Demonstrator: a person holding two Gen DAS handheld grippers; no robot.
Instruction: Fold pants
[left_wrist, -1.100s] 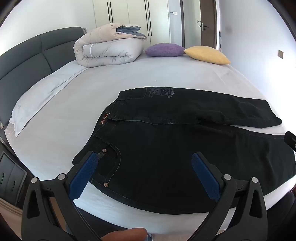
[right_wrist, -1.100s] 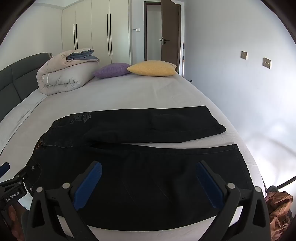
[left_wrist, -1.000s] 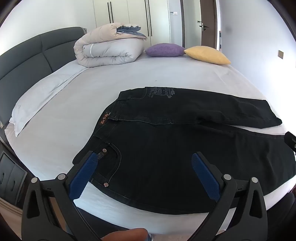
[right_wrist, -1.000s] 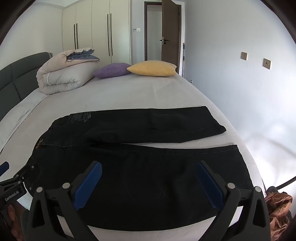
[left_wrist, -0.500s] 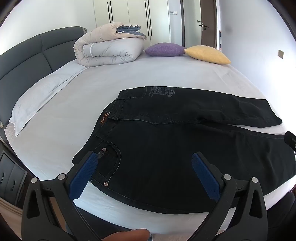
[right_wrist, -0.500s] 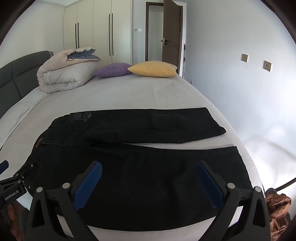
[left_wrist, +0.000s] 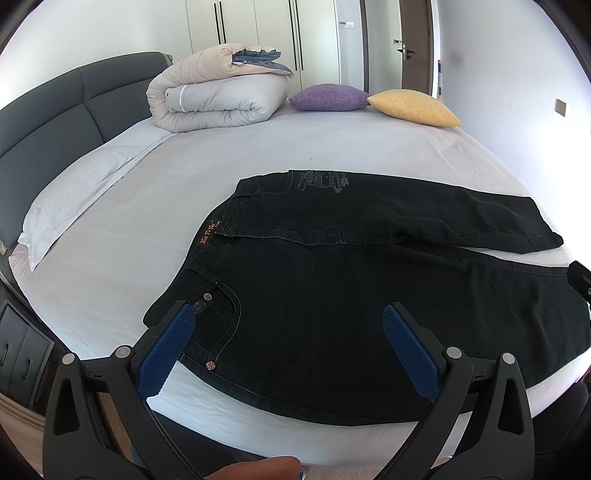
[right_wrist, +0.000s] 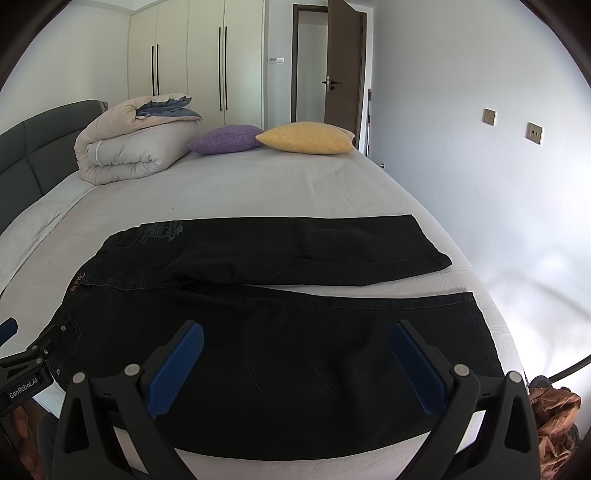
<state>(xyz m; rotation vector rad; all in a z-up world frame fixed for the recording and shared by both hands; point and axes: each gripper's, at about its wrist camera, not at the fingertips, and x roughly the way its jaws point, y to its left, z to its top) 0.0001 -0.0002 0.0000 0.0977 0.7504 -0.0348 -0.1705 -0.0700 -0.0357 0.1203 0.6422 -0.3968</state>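
Observation:
Black jeans (left_wrist: 332, 280) lie spread flat on the white bed, waistband to the left, both legs running right; they also show in the right wrist view (right_wrist: 280, 332). The near leg lies along the bed's front edge, the far leg a little apart behind it. My left gripper (left_wrist: 288, 336) is open and empty, above the near waist pocket and hip. My right gripper (right_wrist: 295, 354) is open and empty, above the middle of the near leg. The left gripper's tip shows at the left edge of the right wrist view (right_wrist: 22, 373).
A rolled duvet (left_wrist: 218, 96) lies at the bed's far side by the grey headboard (left_wrist: 55, 110). A purple cushion (left_wrist: 328, 98) and a yellow cushion (left_wrist: 413, 107) lie beside it. A brown cloth heap (right_wrist: 554, 417) is on the floor at the right. A wall runs close on the right.
Both grippers have eased slightly back and up from the jeans. The jaws stay open and the jeans have not moved.

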